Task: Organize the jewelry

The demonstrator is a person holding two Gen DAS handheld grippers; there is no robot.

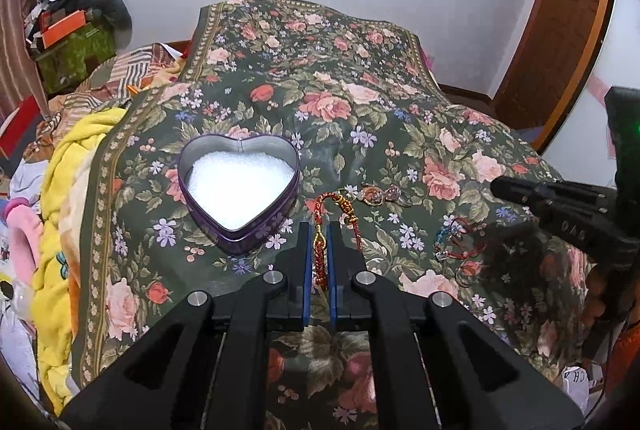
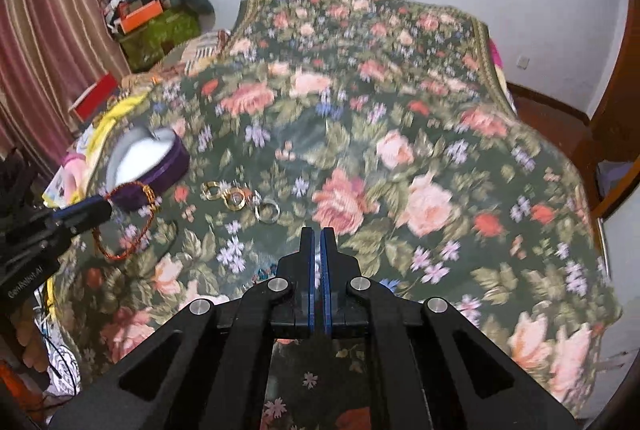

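A: What has the left gripper (image 1: 319, 230) got?

B: Its jaws are clamped on the red-and-gold braided bracelet (image 1: 320, 250), which is pinched between the pads with the loop trailing ahead. It looks light and limp, and will likely dangle, so the knotted section is the surest hold.

A: And where does it go?

B: Probably the heart-shaped tin (image 1: 239, 186), just ahead-left of the jaws. The right gripper (image 2: 317, 230) has its jaws together, empty. The rings (image 2: 236, 199) lie ahead-left of it.

Right hand-held gripper (image 2: 319, 230) closed over floral bedspread (image 2: 400, 110), rings (image 2: 236, 199), heart tin (image 2: 160, 158)
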